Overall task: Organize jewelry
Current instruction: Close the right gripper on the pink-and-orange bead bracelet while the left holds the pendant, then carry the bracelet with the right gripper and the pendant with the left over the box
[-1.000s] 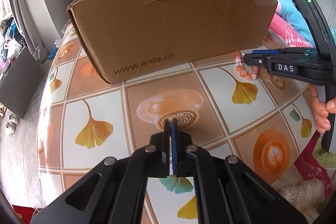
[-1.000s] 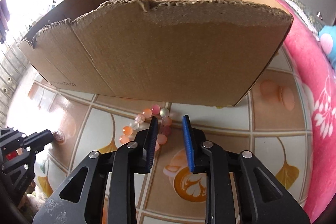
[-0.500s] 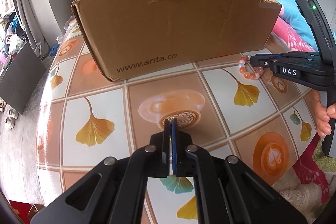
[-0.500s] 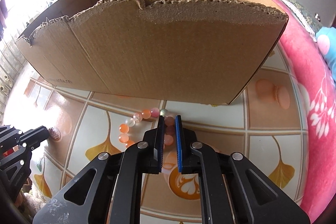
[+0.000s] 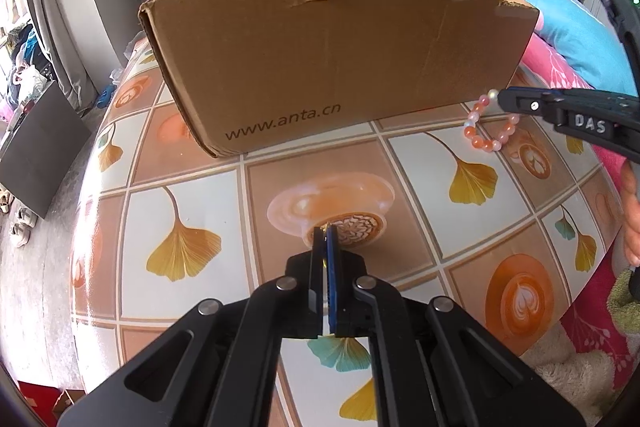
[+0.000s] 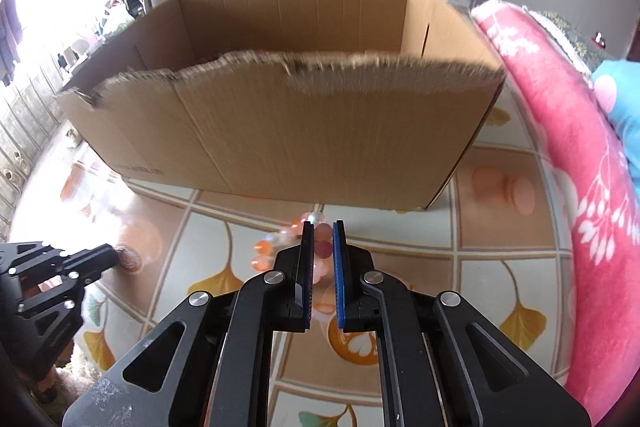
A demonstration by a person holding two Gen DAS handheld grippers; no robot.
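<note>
the left hand-held gripper [image 5: 325, 233] has its two fingers pressed together over the tiled counter [image 5: 208, 195], pinching a tiny gold-coloured piece at the tips that is too small to identify. it points down at a printed coffee cup on the counter's patterned cover.

at about two o'clock from it in the left wrist view, the right hand-held gripper [image 5: 500, 101] is clamped on a bracelet [image 5: 482, 143] of orange, pink and pale beads; the loop hangs from the tips, near the right end of the cardboard box [image 5: 328, 67]. in the right wrist view the jaws have just been closing, and the beads sit between the blue pads [image 6: 339, 267], with the rest of the bracelet [image 6: 266, 253] trailing toward nine o'clock, blurred.

the box stands open-topped on the counter at twelve o'clock from both grippers, its near wall torn along the top edge and printed with a web address. a pink flowered blanket [image 6: 560, 147] lies at three o'clock of the box.
</note>
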